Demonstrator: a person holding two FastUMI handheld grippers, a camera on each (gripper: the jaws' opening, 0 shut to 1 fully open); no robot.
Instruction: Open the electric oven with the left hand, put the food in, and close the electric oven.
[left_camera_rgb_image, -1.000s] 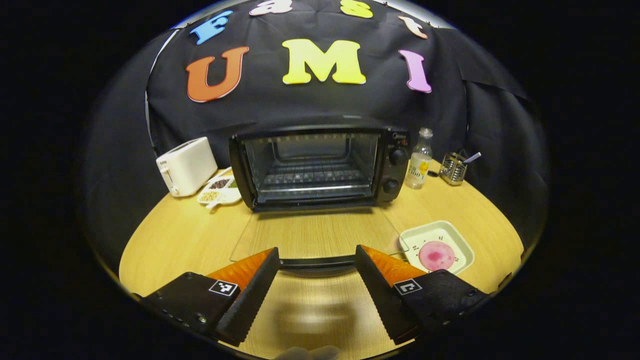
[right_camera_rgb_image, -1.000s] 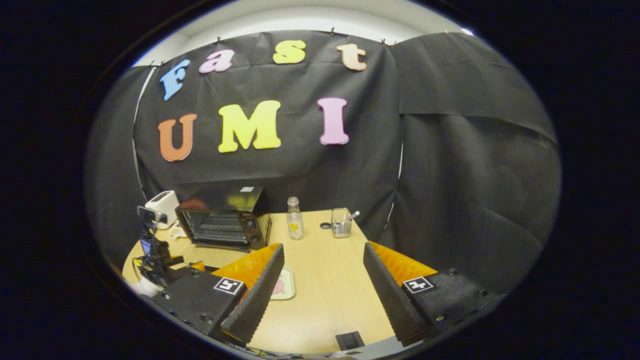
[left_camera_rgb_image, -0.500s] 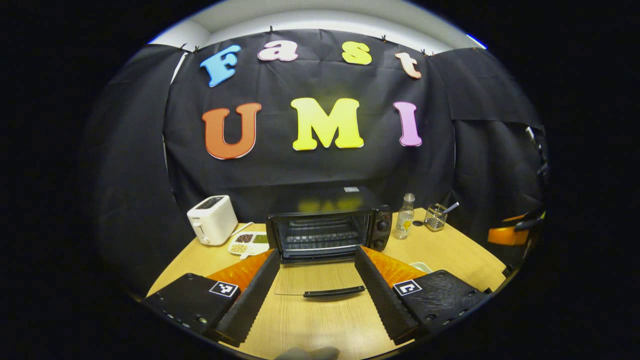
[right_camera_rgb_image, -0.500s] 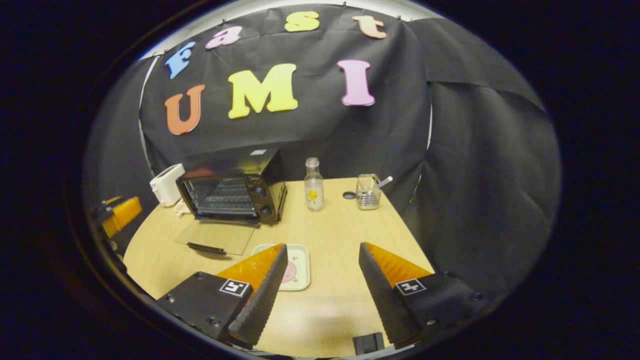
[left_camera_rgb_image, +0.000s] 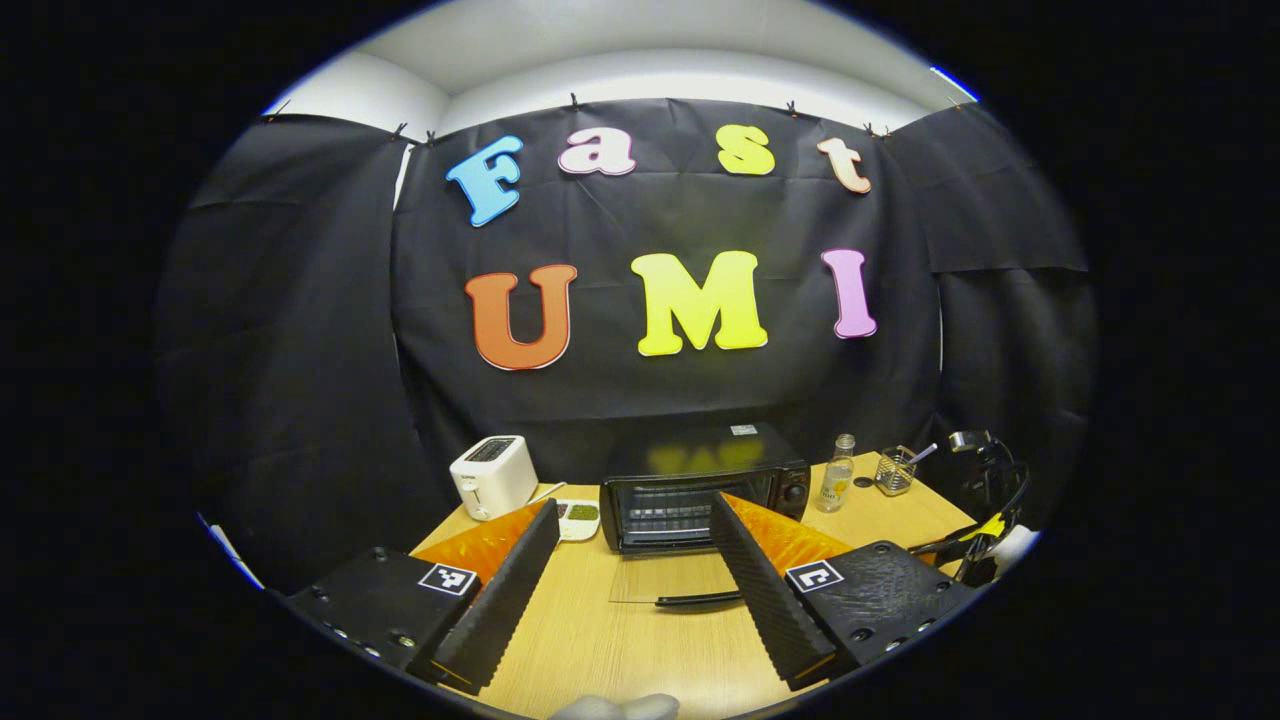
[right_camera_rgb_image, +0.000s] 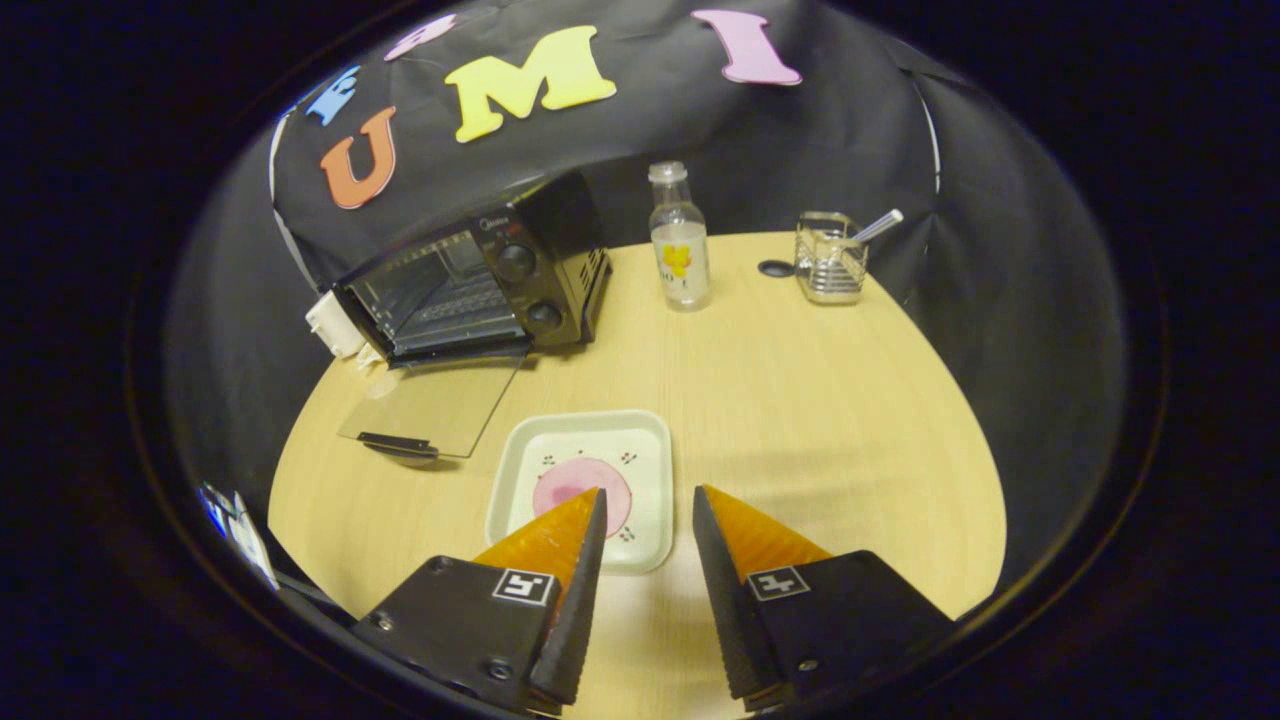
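Observation:
The black electric oven (left_camera_rgb_image: 700, 490) stands at the back of the table, its glass door (left_camera_rgb_image: 665, 580) folded flat, handle (left_camera_rgb_image: 697, 599) toward me. My left gripper (left_camera_rgb_image: 632, 505) hangs open well back from it, holding nothing. In the right gripper view the oven (right_camera_rgb_image: 480, 280) is at the upper left with its door (right_camera_rgb_image: 435, 405) down. A white square plate (right_camera_rgb_image: 600, 440) carries a round pink food piece (right_camera_rgb_image: 560, 490). My right gripper (right_camera_rgb_image: 648, 492) hovers over the plate's near edge, open with a narrow gap and nothing between the fingers. One fingertip overlaps the food in view.
A white toaster (left_camera_rgb_image: 490, 475) and a small dish of seeds (left_camera_rgb_image: 578, 514) sit left of the oven. On its right stand a clear bottle (right_camera_rgb_image: 678, 240) and a metal holder (right_camera_rgb_image: 828, 260) with a utensil. The round wooden table (right_camera_rgb_image: 820, 400) has bare room on its right half.
My left gripper has drawn back and up, away from the opened door. The right gripper has moved forward and down over the plate, and its fingers have come closer together.

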